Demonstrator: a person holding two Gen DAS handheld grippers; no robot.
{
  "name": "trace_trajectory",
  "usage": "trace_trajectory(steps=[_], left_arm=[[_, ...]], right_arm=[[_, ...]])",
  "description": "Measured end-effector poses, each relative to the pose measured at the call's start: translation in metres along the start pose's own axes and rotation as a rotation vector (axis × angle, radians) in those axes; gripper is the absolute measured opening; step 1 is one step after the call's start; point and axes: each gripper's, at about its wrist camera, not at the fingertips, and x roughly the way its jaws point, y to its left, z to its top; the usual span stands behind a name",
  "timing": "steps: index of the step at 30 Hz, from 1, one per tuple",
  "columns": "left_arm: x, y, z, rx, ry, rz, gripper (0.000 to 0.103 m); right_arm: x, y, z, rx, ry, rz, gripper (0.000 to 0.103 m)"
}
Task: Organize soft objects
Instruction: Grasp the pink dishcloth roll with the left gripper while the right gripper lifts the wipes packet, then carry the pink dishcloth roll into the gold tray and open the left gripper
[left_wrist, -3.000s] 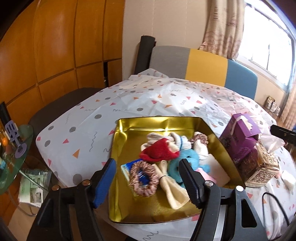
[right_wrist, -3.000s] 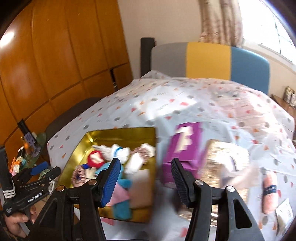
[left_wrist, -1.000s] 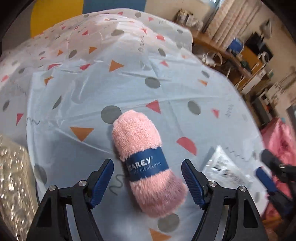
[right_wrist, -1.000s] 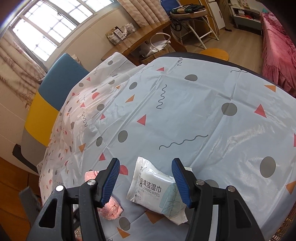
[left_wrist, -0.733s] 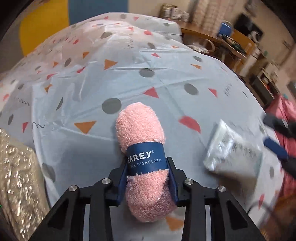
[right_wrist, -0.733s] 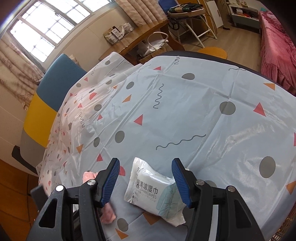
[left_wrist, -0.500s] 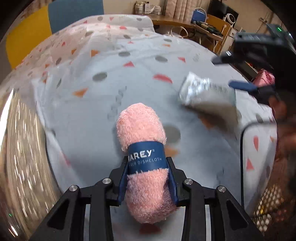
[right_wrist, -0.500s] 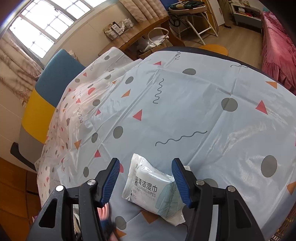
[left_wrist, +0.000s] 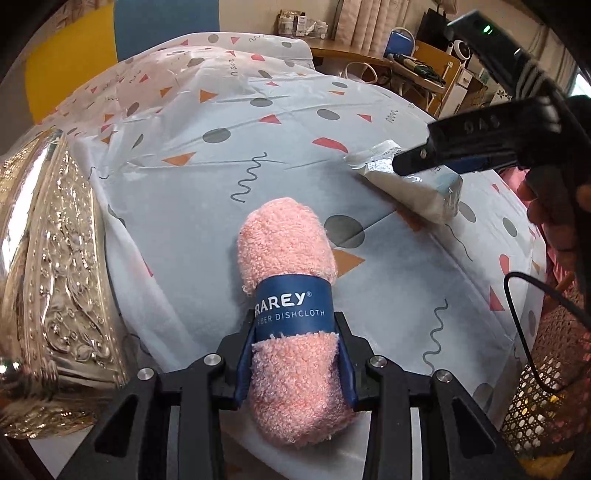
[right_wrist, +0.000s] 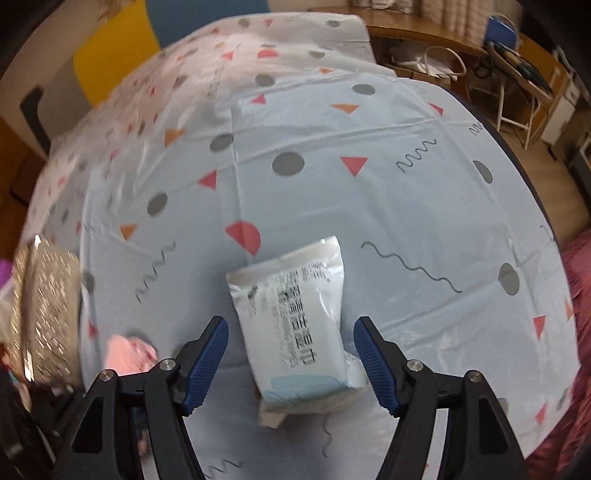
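The left gripper (left_wrist: 297, 360) is clamped on the pink dishcloth (left_wrist: 291, 295), its blue pads pressing both sides just below the navy band; the roll points away over the patterned tablecloth (left_wrist: 207, 192), whether lifted or resting I cannot tell. The right gripper (right_wrist: 291, 356) stands spread wide, its fingers either side of the wipes pack (right_wrist: 299, 317) without touching it. An embossed silver box (left_wrist: 55, 280) sits just left of the dishcloth.

A home living room: patterned tablecloth (right_wrist: 388, 206), colour-block chair (left_wrist: 110, 44), cluttered wooden desk (left_wrist: 399, 62), curtains (left_wrist: 369, 18).
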Motion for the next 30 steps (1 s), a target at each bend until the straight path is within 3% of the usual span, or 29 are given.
trace_trajectory(steps=[5, 6, 10, 18, 22, 30], left_arm=[[-0.003, 0.002, 0.000, 0.000, 0.005, -0.003, 0.038], [-0.004, 0.002, 0.001, -0.003, 0.010, -0.003, 0.038], [-0.008, 0.002, 0.018, -0.017, 0.025, -0.011, 0.035], [-0.063, 0.019, 0.088, -0.092, -0.121, -0.023, 0.035], [-0.094, 0.060, 0.121, -0.184, -0.196, 0.028, 0.035], [-0.164, 0.155, 0.124, -0.322, -0.352, 0.181, 0.036]], right_arm=[[0.020, 0.013, -0.004, -0.025, 0.050, -0.073, 0.069], [0.024, 0.016, -0.005, -0.026, 0.048, -0.113, 0.052], [0.025, 0.015, -0.006, 0.028, -0.018, -0.109, 0.051], [0.024, 0.009, -0.008, 0.026, -0.027, -0.092, 0.052], [0.027, 0.015, -0.009, -0.028, -0.031, -0.120, 0.053], [0.027, 0.017, -0.013, -0.035, -0.040, -0.112, 0.053]])
